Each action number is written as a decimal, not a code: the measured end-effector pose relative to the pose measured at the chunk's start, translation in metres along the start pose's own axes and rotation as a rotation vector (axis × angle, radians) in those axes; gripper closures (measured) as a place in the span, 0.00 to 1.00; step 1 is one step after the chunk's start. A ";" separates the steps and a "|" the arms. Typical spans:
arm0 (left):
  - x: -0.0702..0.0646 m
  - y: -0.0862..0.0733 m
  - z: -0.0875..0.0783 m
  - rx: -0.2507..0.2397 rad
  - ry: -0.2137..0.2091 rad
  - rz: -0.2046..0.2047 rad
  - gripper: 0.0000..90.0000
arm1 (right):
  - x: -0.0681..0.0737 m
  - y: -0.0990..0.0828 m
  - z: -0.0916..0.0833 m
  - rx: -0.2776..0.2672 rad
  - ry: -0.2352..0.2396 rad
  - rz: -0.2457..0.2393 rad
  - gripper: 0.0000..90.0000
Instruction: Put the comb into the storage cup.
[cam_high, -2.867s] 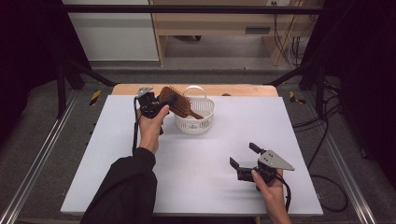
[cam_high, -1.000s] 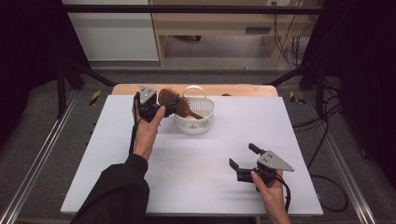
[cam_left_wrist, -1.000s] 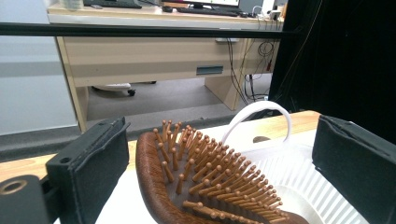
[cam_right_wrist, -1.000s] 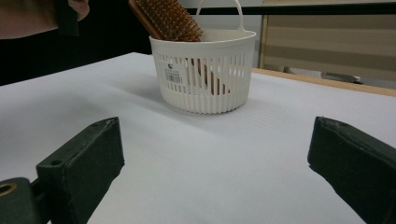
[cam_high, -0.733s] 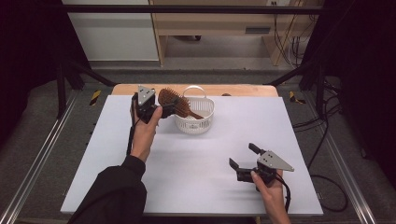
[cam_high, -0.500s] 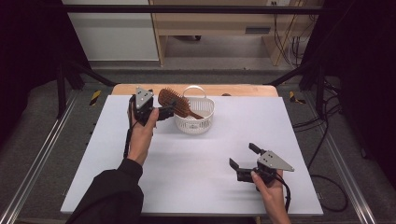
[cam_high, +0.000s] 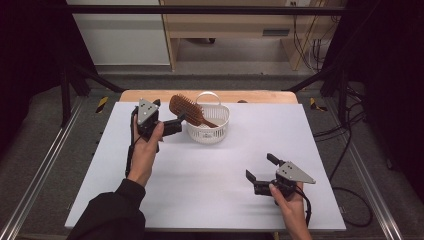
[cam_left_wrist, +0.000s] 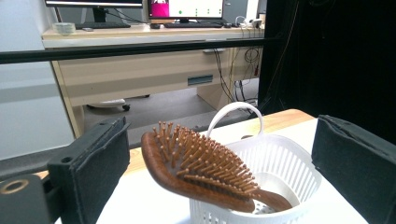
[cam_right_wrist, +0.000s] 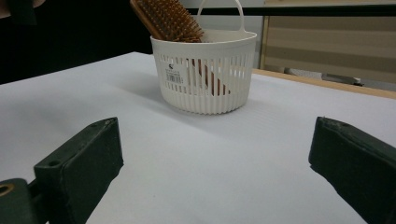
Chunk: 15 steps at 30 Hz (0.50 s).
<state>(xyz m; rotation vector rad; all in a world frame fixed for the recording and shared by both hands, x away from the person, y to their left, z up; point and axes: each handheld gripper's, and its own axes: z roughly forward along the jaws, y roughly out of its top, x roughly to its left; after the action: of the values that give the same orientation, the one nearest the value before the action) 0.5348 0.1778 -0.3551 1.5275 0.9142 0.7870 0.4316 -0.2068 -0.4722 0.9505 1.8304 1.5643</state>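
Your left gripper (cam_high: 176, 125) sits at the far left of the tabletop (cam_high: 200, 170), just beside the basket, with its jaws spread wide and nothing between them. In the left gripper view the two black padded jaws flank the hairbrush (cam_left_wrist: 201, 170) without touching it, so judge the brush as released. The placement step appears done: the handle end is down inside the basket (cam_high: 208, 125) and the bristled head leans up and out over the rim on your left side. What is left, as far as the pictures show, is to clear the left gripper away — and to check that the tilted brush will not tip the light basket.

Materials, left to right:
- Hairbrush: brown wood, oval paddle head, smooth curved back, rows of short wooden pins with rounded tips.
- Basket: white moulded plastic, round, thin vertical slots in the wall, a small printed label on the side, an arched carry handle at the far rim.
- Tabletop: matt white sheet over a wooden board that shows along the far edge.

Your right gripper (cam_high: 262, 176) rests at the near right, well apart from the basket — jaws apart, holding nothing
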 end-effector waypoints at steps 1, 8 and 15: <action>0.001 0.000 -0.002 0.000 -0.001 -0.002 0.05 | 0.000 0.000 0.000 0.001 0.000 0.002 0.04; 0.010 -0.004 -0.021 0.004 0.001 -0.011 0.05 | 0.000 0.000 0.000 0.001 0.003 0.005 0.04; 0.025 -0.007 -0.039 -0.004 0.027 -0.032 0.05 | 0.001 0.000 0.000 0.005 -0.002 -0.008 0.04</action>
<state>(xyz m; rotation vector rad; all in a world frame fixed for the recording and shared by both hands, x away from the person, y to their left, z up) 0.5119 0.2188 -0.3568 1.4985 0.9540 0.7877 0.4311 -0.2056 -0.4725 0.9455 1.8357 1.5536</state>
